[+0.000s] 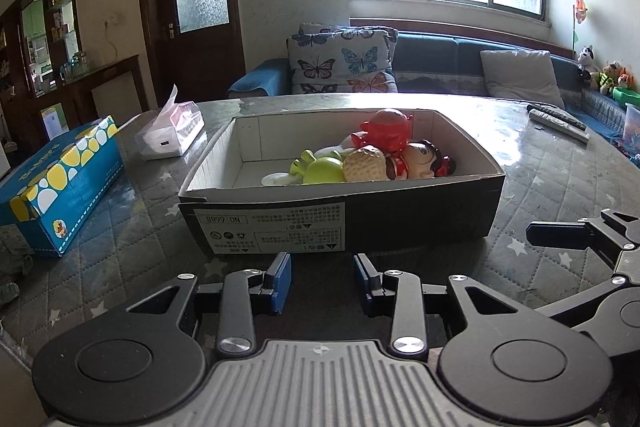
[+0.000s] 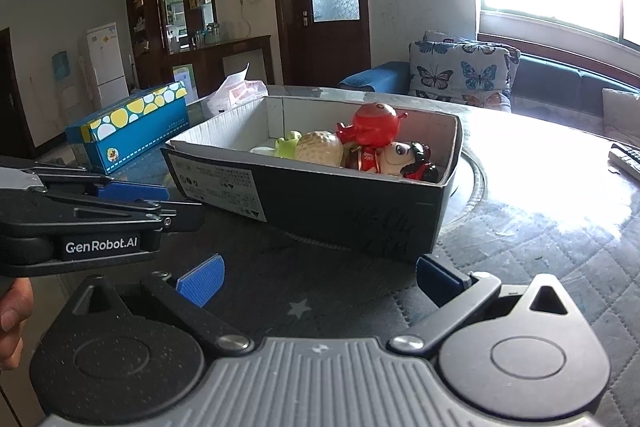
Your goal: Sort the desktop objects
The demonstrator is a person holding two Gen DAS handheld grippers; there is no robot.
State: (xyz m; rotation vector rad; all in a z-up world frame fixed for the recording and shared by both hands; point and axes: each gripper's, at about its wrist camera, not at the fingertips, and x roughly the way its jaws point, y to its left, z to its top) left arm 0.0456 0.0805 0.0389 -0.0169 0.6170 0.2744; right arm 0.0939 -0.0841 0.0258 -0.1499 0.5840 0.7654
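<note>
Left tool has its jaws parted with nothing between the blue pads. The black box sits straight ahead of it, near wall just beyond the fingertips, not touching. Right tool is spread wide, also empty; the box's near corner lies just ahead between its fingers, apart from both.

Both tools hover low over the quilted surface, right tool just right of the left one.

Inside the box, all bunched at the end to the right of the left tool:
- 1 red figurine on top, farthest back
- 1 green frog toy, left of the pile
- 1 tan strawberry-shaped toy, centre front
- 1 white-faced doll with black hair and red outfit, rightmost
- something white under the frog, shape unclear

Left of the left tool: 1 blue spotted tissue box, and 1 soft tissue pack farther ahead. Far right of it: 2 remotes on the surface.
</note>
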